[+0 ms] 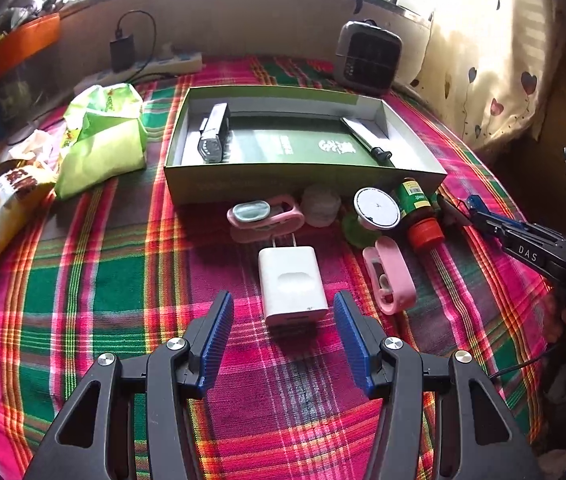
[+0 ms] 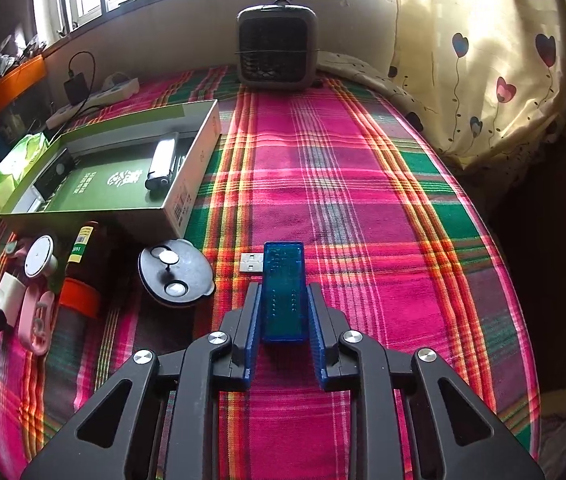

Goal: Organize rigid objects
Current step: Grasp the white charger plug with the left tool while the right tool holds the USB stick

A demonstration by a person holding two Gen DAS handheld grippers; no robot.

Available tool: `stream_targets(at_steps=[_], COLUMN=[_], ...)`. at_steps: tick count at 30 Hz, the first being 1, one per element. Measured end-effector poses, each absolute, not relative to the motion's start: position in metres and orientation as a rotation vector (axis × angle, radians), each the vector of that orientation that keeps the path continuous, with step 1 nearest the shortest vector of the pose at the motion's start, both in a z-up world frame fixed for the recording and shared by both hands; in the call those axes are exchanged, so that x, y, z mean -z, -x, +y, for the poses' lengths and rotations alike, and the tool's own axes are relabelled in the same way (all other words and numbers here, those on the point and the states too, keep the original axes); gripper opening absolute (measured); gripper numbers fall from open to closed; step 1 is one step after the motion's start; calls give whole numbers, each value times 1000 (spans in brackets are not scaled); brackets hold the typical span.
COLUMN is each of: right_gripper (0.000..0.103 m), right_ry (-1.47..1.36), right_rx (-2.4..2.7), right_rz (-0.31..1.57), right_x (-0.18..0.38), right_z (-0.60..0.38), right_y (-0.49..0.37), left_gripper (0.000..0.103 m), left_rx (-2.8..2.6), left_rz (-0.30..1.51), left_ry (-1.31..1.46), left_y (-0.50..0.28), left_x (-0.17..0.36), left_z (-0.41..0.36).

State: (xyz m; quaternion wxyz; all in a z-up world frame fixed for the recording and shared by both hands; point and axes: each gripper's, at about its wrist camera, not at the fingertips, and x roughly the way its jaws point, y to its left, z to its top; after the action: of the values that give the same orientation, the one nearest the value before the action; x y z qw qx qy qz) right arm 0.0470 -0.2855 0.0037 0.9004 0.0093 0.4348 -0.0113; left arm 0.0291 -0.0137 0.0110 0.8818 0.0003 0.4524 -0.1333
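My left gripper (image 1: 285,314) is open just above the plaid cloth, its blue pads either side of the near end of a white plug-in charger (image 1: 291,284). Beyond the charger lie two pink clips (image 1: 389,276), a white round lid (image 1: 377,208) and a red-capped brown bottle (image 1: 419,212). An open green box (image 1: 303,186) holds a flashlight (image 1: 213,136) and a knife (image 1: 367,138). My right gripper (image 2: 283,296) is shut on a blue translucent USB device (image 2: 283,280), low over the cloth. That gripper (image 1: 471,206) appears at the right edge of the left wrist view.
A black round lid (image 2: 177,276) lies left of the right gripper. A small fan heater (image 2: 277,46) stands at the back, a power strip (image 1: 171,62) by the wall. A green bag (image 1: 103,136) and a snack bag (image 1: 7,200) lie left. A curtain (image 2: 483,60) hangs right.
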Motion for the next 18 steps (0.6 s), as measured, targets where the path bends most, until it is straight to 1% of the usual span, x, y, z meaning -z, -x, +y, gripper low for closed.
stream_targets(at_steps=[5,18], right_gripper=[23,23], right_ry=[-18,-19], right_rx=[24,24], right_rz=[900,900], right_x=[-4,-3], right_z=[-285,-286], right_y=[-47,-47], left_gripper=[52,52], left_rx=[238,229], left_rz=[961,927], left_ry=[-11,-42], left_y=[-39,-47], left_x=[-4,-1], left_z=[-13,-16])
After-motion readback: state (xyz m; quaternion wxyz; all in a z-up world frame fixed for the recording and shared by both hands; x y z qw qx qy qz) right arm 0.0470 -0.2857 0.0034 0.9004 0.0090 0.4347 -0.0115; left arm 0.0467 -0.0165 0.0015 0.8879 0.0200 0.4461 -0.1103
